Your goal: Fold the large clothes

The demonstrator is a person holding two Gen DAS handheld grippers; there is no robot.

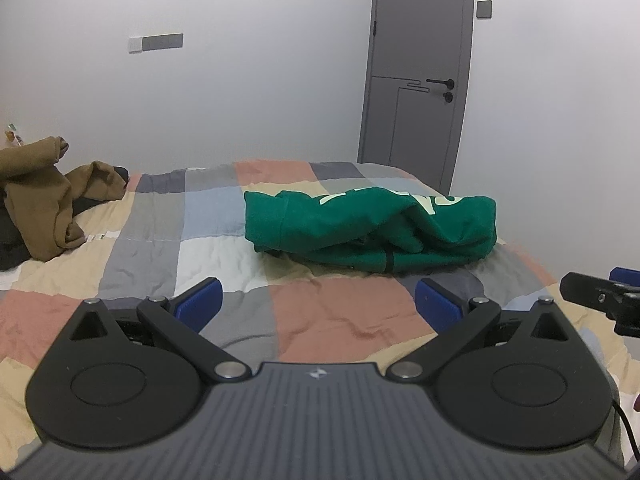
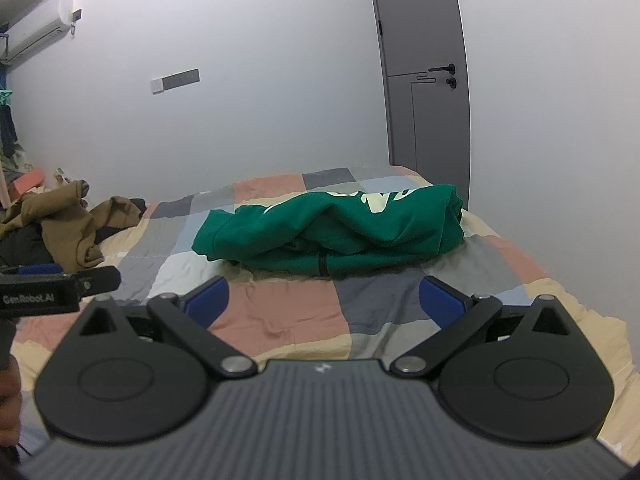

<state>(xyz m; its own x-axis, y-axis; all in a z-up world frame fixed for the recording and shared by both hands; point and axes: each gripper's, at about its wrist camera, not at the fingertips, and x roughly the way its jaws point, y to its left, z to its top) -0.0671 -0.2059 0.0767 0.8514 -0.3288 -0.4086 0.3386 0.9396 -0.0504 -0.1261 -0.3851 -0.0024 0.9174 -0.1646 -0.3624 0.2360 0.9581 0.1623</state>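
Note:
A green sweatshirt (image 1: 372, 228) with pale lettering lies bunched on the patchwork bedspread (image 1: 320, 316), toward the far right side of the bed; it also fills the middle of the right wrist view as a crumpled green sweatshirt (image 2: 332, 232). My left gripper (image 1: 318, 300) hovers open over the bedspread, short of the garment, its blue pads wide apart and nothing between them. My right gripper (image 2: 324, 298) is open too, likewise short of the sweatshirt and holding nothing. Each gripper shows at the edge of the other's view.
A heap of brown and black clothes (image 1: 44, 200) lies at the bed's far left. A white wall and a grey door (image 1: 416, 68) stand behind the bed. The bed's right edge (image 2: 592, 308) drops off near the wall.

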